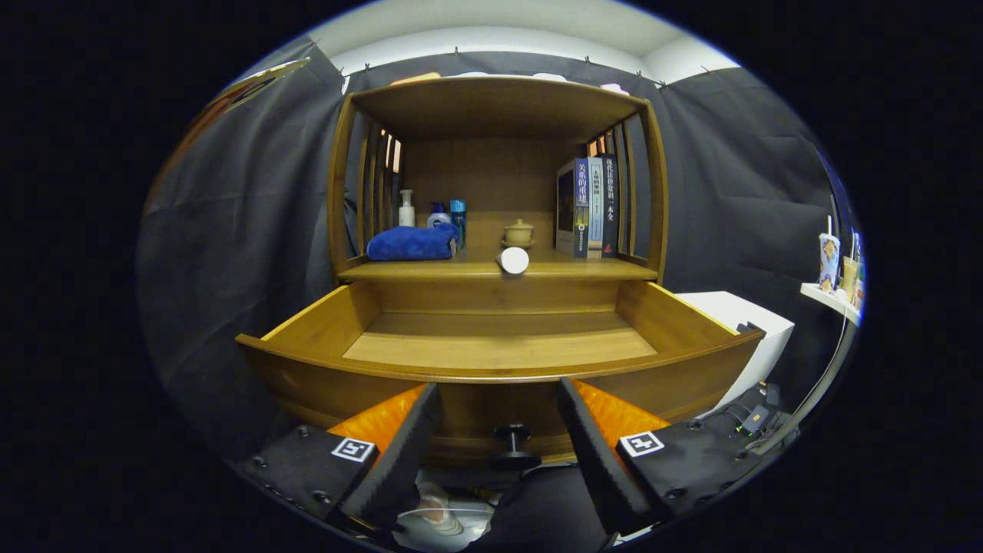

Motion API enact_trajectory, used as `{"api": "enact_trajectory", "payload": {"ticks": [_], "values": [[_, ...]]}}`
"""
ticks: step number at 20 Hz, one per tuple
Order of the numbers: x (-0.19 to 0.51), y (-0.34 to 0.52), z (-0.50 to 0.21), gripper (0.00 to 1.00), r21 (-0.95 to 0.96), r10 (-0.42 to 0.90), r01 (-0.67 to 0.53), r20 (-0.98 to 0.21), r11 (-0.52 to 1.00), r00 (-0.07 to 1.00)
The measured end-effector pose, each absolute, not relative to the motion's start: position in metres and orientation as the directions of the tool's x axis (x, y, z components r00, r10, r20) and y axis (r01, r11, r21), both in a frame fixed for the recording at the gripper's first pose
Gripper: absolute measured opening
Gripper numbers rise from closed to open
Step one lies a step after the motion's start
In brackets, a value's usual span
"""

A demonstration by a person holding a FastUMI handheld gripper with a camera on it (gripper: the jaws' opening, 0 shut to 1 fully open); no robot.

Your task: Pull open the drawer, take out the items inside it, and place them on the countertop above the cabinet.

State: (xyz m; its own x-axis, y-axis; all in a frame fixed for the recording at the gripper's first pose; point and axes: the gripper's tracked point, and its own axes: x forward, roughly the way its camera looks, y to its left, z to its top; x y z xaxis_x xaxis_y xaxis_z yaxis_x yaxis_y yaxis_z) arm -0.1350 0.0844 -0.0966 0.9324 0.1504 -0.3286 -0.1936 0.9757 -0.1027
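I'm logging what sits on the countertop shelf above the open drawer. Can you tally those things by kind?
Bottles: 3, white pump bottle, small blue-capped bottle, tall blue bottle
Upright books: 3
Folded blue towel: 1
Lidded yellow ceramic cup: 1
White cylinder lying at the edge: 1
Total: 9
Gripper open, around the drawer knob.

cabinet (495, 107): wood showing a smooth satin sheen | drawer (491, 346): same wood, looking smooth inside | towel (411, 242): looking like soft fluffy cloth | knob (514, 445): appearing dark and matt | books (587, 203): showing glossy paper spines
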Motion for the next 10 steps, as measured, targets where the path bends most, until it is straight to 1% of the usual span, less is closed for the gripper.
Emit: {"api": "enact_trajectory", "payload": {"ticks": [7, 8, 10], "values": [[-0.134, 0.076, -0.1, 1.0, -0.105, 0.151, -0.194, -0.326, 0.975, 0.933], [-0.132, 0.076, -0.1, 1.0, -0.099, 0.151, -0.194, -0.333, 0.976, 0.931], [-0.129, 0.082, -0.113, 0.99, -0.048, 0.171, -0.204, -0.385, 0.978, 0.907]]}}
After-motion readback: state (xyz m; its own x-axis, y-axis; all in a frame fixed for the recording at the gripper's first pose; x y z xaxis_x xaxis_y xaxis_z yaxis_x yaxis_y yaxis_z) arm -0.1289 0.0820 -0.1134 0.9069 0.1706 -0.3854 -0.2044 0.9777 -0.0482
